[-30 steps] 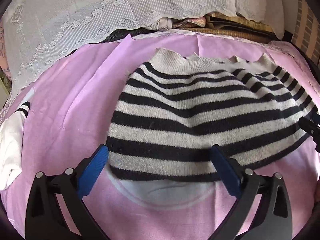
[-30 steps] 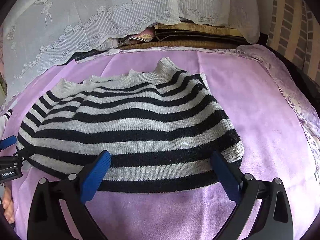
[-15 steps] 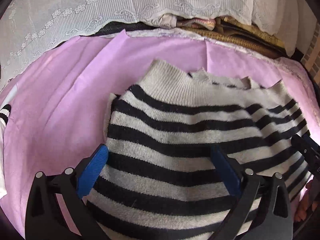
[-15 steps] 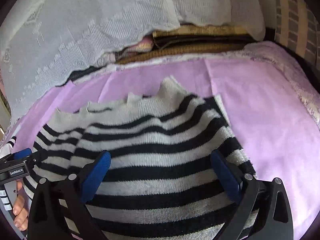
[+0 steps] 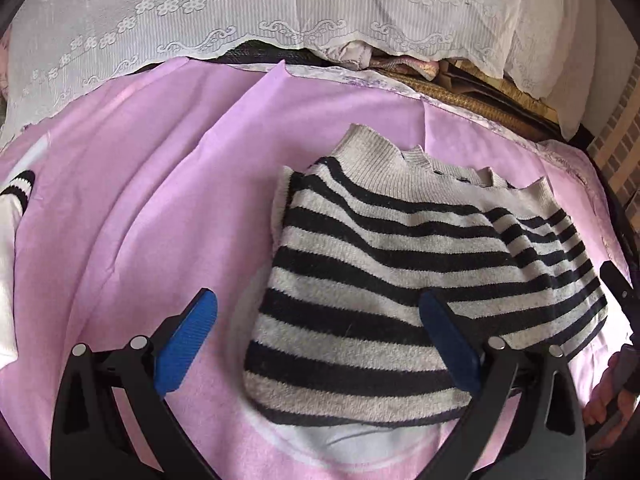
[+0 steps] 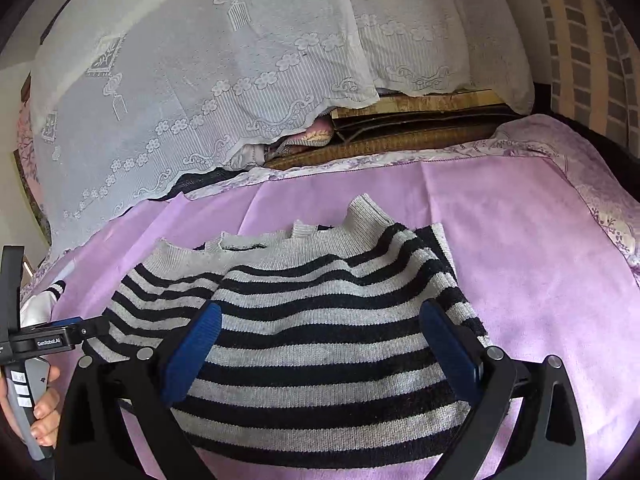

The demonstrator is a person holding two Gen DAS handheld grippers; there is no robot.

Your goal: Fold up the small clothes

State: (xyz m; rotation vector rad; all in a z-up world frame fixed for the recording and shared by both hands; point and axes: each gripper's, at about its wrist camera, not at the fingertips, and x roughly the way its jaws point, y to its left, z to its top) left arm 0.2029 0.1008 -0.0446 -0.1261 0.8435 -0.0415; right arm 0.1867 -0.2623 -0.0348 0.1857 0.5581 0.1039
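Note:
A grey sweater with black stripes (image 5: pixel 400 280) lies folded on the pink sheet (image 5: pixel 140 220), its ribbed collar toward the far side. My left gripper (image 5: pixel 318 340) is open and hovers over the sweater's near left corner; one blue finger is over bare sheet, the other over the knit. My right gripper (image 6: pixel 320 344) is also open, low over the sweater (image 6: pixel 320 300) with both fingers above the stripes. Neither holds anything. The left gripper (image 6: pixel 60 336) and the hand holding it show at the left edge of the right wrist view.
A white garment with a black-striped cuff (image 5: pixel 12 208) lies at the far left of the sheet. A white lace cover (image 5: pixel 280 8) hangs behind, with stacked mats and bedding (image 6: pixel 400 128) under it. A brick-patterned wall (image 6: pixel 580 60) stands at right.
Both grippers came forward over the sweater. The left one then shifted left, so the sweater now sits to its right and looks narrower and more bunched. Both stayed open.

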